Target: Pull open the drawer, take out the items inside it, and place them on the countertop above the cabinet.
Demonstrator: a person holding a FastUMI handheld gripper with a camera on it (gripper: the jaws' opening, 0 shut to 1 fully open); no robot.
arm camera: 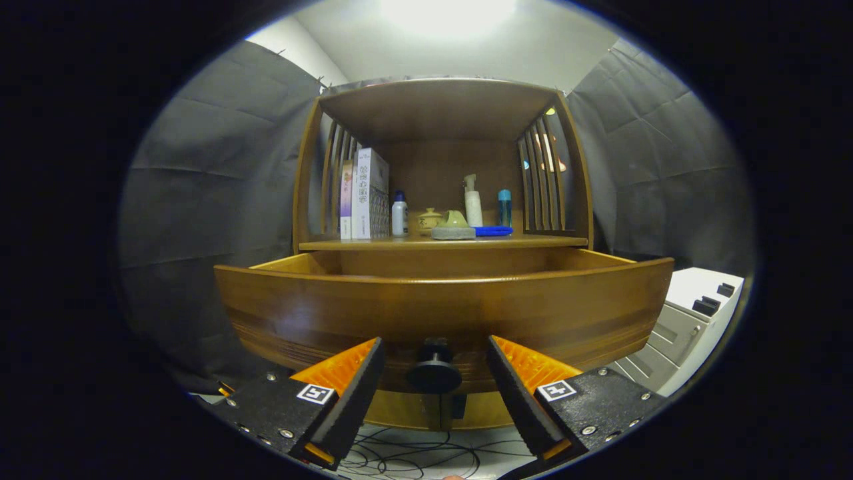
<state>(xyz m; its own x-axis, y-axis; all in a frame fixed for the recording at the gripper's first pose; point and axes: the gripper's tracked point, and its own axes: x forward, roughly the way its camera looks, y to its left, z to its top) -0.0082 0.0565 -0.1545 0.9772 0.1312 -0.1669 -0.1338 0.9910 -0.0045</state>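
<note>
A: Drawer (440, 310) is standing pulled out from the wooden cabinet (308, 167), its curved front facing the camera; what is lying inside cannot be told.

B: And the tool (434, 390)?

A: Its fingers are spreading wide, gripping nothing. The dark round knob (434, 375) is sitting between them, touching neither.

B: What is resting on the table (443, 243) above the drawer?

A: Boxes (370, 195) are standing upright at one side, beside a white bottle (399, 214), a small lidded pot (429, 219), a spray bottle (472, 201), a blue-capped bottle (505, 207) and a flat blue item (494, 231).

B: Below?

A: Cables (413, 457) are lying on the floor.
</note>
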